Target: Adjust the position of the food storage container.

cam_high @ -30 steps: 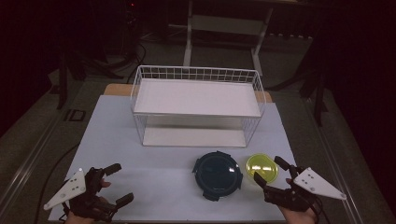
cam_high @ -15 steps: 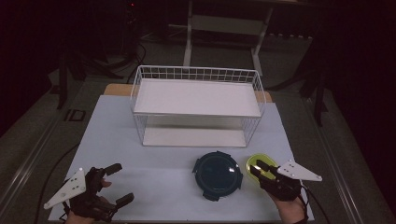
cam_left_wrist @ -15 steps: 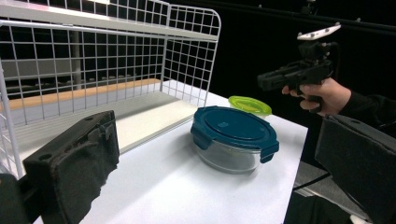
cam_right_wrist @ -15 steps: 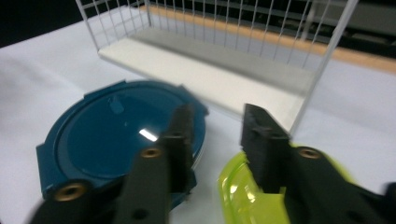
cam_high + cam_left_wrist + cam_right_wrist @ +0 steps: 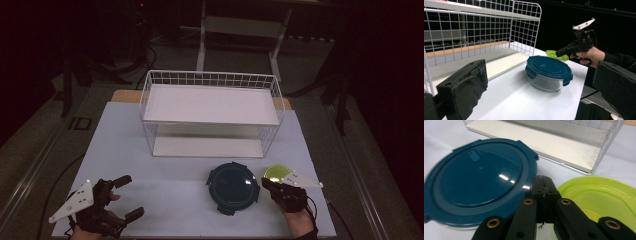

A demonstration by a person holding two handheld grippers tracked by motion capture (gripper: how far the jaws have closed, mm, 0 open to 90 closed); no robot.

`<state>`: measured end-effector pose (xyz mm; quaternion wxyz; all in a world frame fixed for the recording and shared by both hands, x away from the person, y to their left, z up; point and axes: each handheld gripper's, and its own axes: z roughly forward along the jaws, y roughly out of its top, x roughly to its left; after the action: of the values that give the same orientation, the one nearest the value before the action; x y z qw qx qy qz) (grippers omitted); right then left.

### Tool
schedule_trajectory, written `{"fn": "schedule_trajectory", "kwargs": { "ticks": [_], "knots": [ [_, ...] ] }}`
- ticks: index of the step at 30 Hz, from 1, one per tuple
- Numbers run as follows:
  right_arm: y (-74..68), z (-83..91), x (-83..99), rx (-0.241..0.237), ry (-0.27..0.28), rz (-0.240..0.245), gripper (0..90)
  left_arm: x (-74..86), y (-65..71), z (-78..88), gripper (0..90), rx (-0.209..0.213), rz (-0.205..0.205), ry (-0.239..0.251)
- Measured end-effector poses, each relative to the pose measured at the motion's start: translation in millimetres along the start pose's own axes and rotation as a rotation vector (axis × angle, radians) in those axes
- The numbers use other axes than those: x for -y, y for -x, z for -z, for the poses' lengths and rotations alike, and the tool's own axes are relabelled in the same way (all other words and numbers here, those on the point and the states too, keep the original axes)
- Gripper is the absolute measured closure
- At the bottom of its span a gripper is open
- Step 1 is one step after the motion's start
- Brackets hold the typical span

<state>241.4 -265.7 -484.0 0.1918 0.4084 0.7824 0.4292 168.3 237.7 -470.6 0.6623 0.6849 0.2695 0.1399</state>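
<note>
Care with the grip first: right gripper [image 5: 265,182] just closed, pads flat together with nothing between, tips parked in the gap between the blue-lidded container [image 5: 233,182] and the lime-green dish [image 5: 276,172], the dish set on the white table [image 5: 165,192] at the near right, just beside the container and in front of the wire rack [image 5: 210,80]. Likely no hold on the dish's rim, so reopen a little before anything else. Slide one pad inside the rim and one outside, at the edge nearest the hand, then squeeze squarely to stop the thin plastic flipping or skating away. Keep clear of the container's lid tabs while closing. Lift straight up before heading anywhere. Leave the left gripper [image 5: 131,196], wide open and holding nothing at the near left, ready to steady the container if nudged.
</note>
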Motion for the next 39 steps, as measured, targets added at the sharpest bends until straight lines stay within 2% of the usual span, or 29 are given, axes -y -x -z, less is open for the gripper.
{"fn": "schedule_trajectory", "kwargs": {
  "ticks": [2,10,24,28,30,35,38,39],
  "knots": [
    [-0.4,-2.6,-0.1,-0.001,-0.007,-0.008,90.0,0.1,-0.1,0.1,0.0,0.0,-0.001,0.0],
    [-4.8,-11.6,-0.7,0.021,-0.025,0.02,90.0,0.3,-0.1,0.2,0.0,0.002,-0.002,-0.001],
    [-7.5,-17.1,-1.7,0.032,-0.033,0.031,90.0,0.9,0.1,-0.6,0.0,0.007,-0.003,-0.007],
    [-6.4,-14.1,0.6,0.0,-0.036,0.009,90.0,0.8,0.1,-1.1,0.0,0.008,-0.004,-0.008],
    [-7.4,-13.3,1.2,-0.002,-0.036,0.014,90.0,0.7,0.4,-1.2,0.0,0.008,-0.004,-0.007],
    [-14.8,-8.7,8.0,-0.05,-0.056,0.037,90.0,0.7,0.8,-1.4,0.0,0.008,-0.004,-0.008],
    [-17.0,-7.7,11.0,-0.069,-0.064,0.033,90.0,0.6,1.1,-1.6,0.0,0.009,-0.006,-0.006],
    [-18.6,-6.8,11.7,-0.094,-0.067,0.02,90.0,0.7,1.4,-1.6,0.0,0.01,-0.005,-0.006]
  ]
}}
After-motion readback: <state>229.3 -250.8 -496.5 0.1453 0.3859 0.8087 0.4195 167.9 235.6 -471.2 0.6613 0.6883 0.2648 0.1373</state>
